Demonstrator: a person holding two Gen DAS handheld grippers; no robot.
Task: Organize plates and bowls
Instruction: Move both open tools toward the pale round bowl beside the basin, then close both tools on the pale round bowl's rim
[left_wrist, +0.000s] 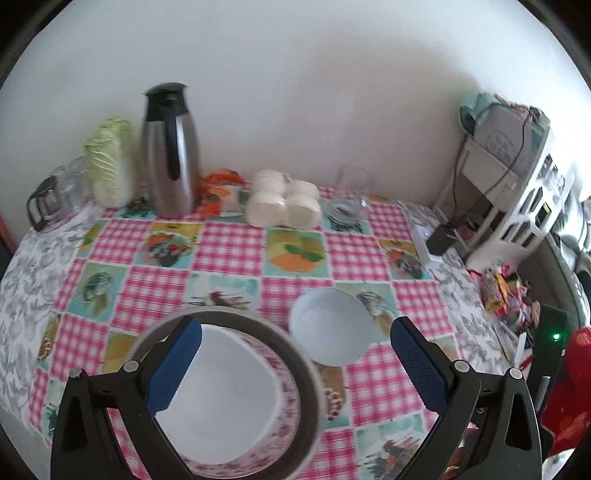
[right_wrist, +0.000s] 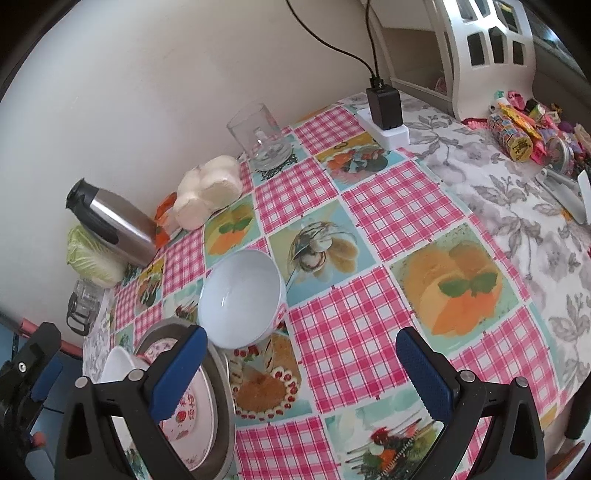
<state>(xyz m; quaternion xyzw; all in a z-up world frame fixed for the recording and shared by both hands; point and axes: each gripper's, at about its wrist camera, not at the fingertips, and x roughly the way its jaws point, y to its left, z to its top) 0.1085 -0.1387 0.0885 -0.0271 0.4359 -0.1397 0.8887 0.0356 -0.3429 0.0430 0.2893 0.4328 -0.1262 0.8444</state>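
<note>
Left gripper (left_wrist: 295, 354): fingers spread wide, holding nothing. Its left finger (left_wrist: 175, 369) overhangs the stack: metal dish (left_wrist: 306, 387) carrying a patterned plate (left_wrist: 284, 391) with a white plate (left_wrist: 229, 384) inside.

Right gripper (right_wrist: 301, 373): fingers likewise parted and empty. The white bowl (right_wrist: 242, 299) stands upright on the worktop (right_wrist: 369, 332), just far-left of the gap between these fingers and just beside the stack's far right rim; whether it touches is unclear.

Judgement: both grippers are near; the bowl lies between the left fingers, slightly right of centre, so the left is marginally better aligned
</note>
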